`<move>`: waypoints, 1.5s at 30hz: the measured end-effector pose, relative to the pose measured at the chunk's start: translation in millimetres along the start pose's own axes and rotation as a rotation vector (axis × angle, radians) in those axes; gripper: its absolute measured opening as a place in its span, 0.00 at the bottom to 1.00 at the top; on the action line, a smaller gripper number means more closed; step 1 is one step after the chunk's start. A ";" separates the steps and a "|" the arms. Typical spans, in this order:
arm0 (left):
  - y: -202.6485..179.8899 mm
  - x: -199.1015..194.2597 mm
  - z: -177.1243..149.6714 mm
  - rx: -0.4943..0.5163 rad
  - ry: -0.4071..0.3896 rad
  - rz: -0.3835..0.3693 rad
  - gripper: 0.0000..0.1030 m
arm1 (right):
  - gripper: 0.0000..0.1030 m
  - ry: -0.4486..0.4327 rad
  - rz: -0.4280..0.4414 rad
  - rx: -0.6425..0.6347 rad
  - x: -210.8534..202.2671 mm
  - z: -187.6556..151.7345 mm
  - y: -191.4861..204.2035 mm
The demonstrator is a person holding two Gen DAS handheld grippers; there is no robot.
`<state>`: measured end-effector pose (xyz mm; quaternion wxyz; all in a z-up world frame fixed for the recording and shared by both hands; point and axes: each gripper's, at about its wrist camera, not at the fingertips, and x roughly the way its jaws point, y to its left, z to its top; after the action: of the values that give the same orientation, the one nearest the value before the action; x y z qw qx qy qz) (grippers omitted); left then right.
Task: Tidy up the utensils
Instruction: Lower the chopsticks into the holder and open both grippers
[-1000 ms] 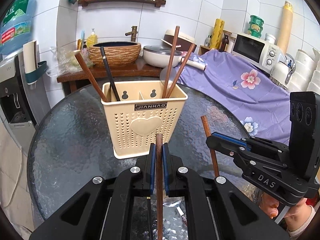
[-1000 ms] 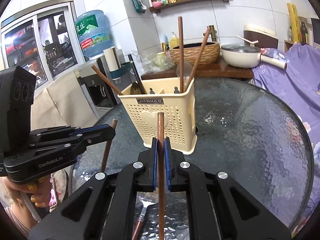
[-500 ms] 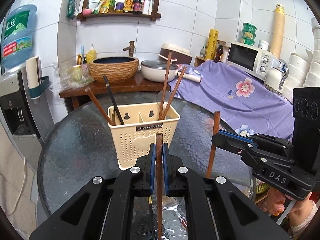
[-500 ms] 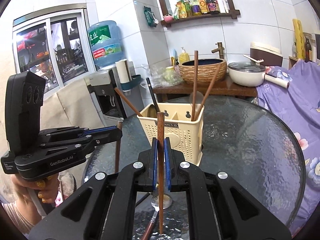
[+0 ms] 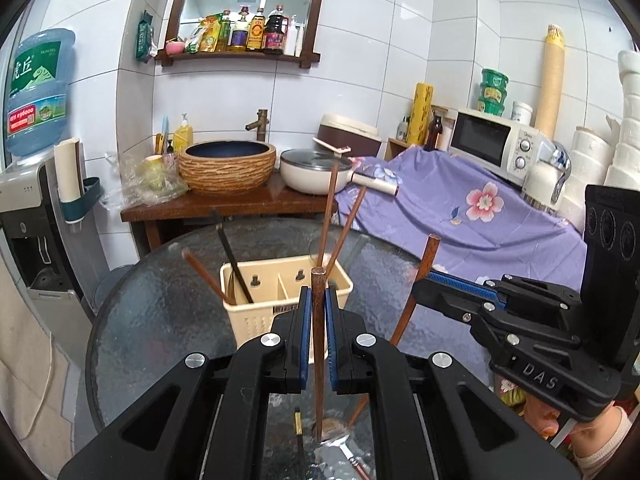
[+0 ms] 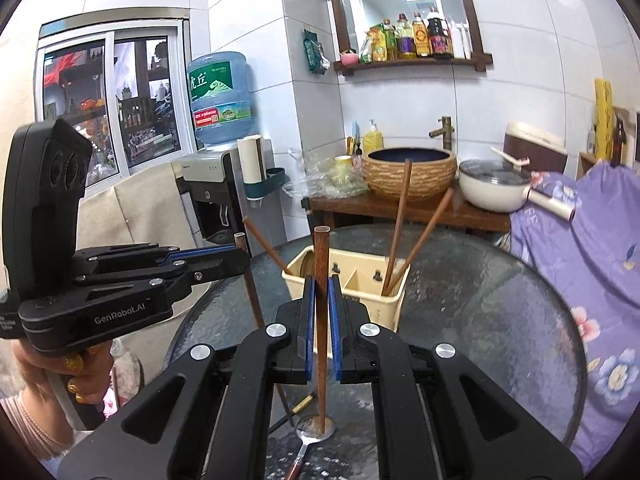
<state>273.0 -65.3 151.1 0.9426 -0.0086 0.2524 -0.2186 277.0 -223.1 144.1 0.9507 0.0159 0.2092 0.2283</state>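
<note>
A cream utensil holder [image 5: 256,312] [image 6: 384,308] stands on the round glass table [image 5: 152,320] with several chopsticks and a dark utensil in it. My left gripper [image 5: 316,308] is shut on a brown chopstick [image 5: 319,344], held upright above the table in front of the holder. My right gripper [image 6: 320,304] is shut on another brown chopstick [image 6: 321,344], also upright. The right gripper also shows in the left wrist view [image 5: 424,284] and the left gripper in the right wrist view [image 6: 240,256]. A spoon [image 6: 310,436] and a dark utensil [image 5: 298,424] lie on the glass below.
Behind the table a wooden counter [image 5: 224,204] holds a woven basin [image 5: 227,166] and a white pan [image 5: 314,172]. A purple floral cloth [image 5: 460,216] covers furniture at the right, with a microwave [image 5: 496,146]. A water dispenser [image 5: 24,208] stands at the left.
Both grippers have risen and pulled back from the holder, each still holding its chopstick upright; the holder now looks lower and farther away.
</note>
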 end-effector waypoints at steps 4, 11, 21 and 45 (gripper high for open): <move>0.6 -2.0 17.3 -0.005 -0.011 -0.008 0.06 | 0.07 -0.017 -0.004 -0.009 -2.7 21.0 -0.1; 4.1 -13.1 65.2 -0.009 -0.055 -0.005 0.06 | 0.07 -0.037 -0.015 0.001 -2.9 70.4 -6.4; 20.8 -14.2 157.4 -0.056 -0.181 0.164 0.06 | 0.07 -0.141 -0.112 -0.028 12.0 159.6 -1.4; 55.3 89.1 71.1 -0.107 0.042 0.196 0.06 | 0.07 0.039 -0.181 0.022 120.2 72.3 -31.0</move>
<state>398.9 -59.1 164.0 0.9521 -0.0295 0.2831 -0.1118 416.7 -193.2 159.2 0.9630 0.0031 0.2305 0.1392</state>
